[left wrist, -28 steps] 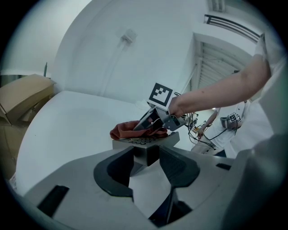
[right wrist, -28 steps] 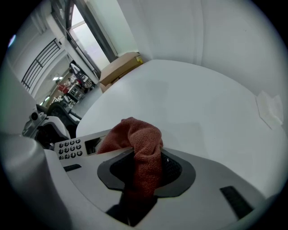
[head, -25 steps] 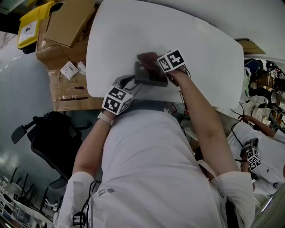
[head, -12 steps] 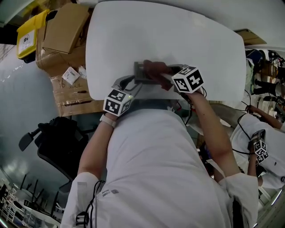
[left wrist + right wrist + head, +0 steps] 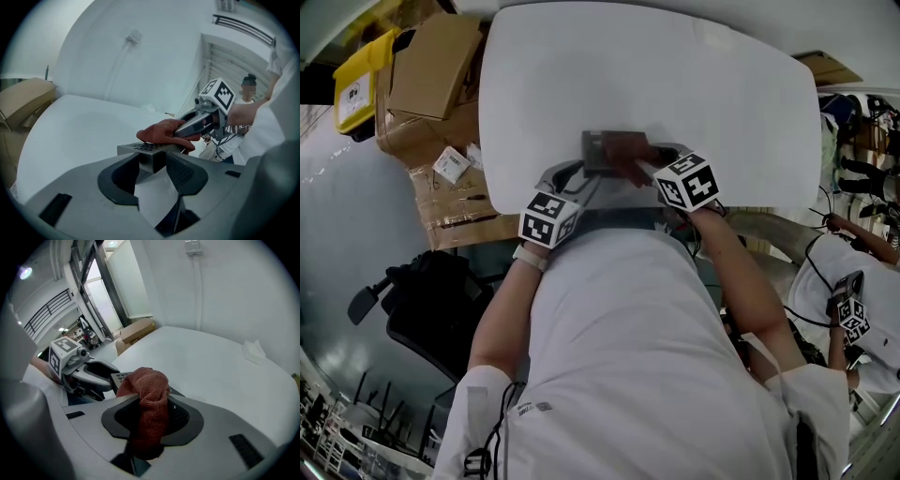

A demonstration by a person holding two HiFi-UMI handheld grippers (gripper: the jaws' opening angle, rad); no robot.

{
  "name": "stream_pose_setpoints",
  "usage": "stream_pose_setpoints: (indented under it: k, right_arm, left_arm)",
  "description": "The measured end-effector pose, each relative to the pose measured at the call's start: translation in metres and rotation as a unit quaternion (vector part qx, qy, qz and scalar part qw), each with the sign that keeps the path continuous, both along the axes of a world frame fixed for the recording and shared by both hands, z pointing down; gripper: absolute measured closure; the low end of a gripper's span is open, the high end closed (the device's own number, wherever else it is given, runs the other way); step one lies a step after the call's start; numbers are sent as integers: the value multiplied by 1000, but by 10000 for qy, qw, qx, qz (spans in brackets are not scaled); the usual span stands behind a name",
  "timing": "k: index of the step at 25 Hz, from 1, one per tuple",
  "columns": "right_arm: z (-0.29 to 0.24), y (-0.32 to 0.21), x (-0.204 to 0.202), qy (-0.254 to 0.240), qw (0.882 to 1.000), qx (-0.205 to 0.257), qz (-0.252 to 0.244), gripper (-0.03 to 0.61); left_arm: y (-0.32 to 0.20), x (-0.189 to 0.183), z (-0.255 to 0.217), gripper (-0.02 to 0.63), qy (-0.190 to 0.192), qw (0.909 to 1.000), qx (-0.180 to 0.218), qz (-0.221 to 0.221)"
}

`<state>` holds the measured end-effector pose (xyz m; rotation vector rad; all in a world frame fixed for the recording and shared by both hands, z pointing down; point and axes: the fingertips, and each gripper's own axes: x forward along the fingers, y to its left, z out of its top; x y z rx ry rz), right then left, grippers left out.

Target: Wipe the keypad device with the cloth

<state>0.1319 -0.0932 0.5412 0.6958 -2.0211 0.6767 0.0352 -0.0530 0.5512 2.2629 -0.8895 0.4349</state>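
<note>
I read the white table (image 5: 694,66) as a rounded slab. The keypad device (image 5: 602,148) lies at its near edge, directly ahead of me. My left gripper (image 5: 157,161) clamps the device's near corner between its jaws. My right gripper (image 5: 151,416) pinches the reddish cloth (image 5: 149,394), whose free end rests on the device's top. A crumpled white tissue (image 5: 254,350) lies on the table near the white wall. Beside the table stand cardboard boxes (image 5: 441,56), a yellow bin (image 5: 358,64) and a black office chair (image 5: 427,300).
</note>
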Motion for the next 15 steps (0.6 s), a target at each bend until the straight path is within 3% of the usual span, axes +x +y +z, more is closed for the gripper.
stream_pose_setpoints:
  k: [7, 15]
  right_arm:
    - [15, -11, 2, -308, 9978, -509, 299, 451]
    - [40, -33, 0, -398, 9961, -631, 463, 451]
  left_arm:
    - [-1, 0, -1, 434, 26, 10000, -20, 18]
    - [-1, 0, 1, 434, 46, 10000, -27, 23]
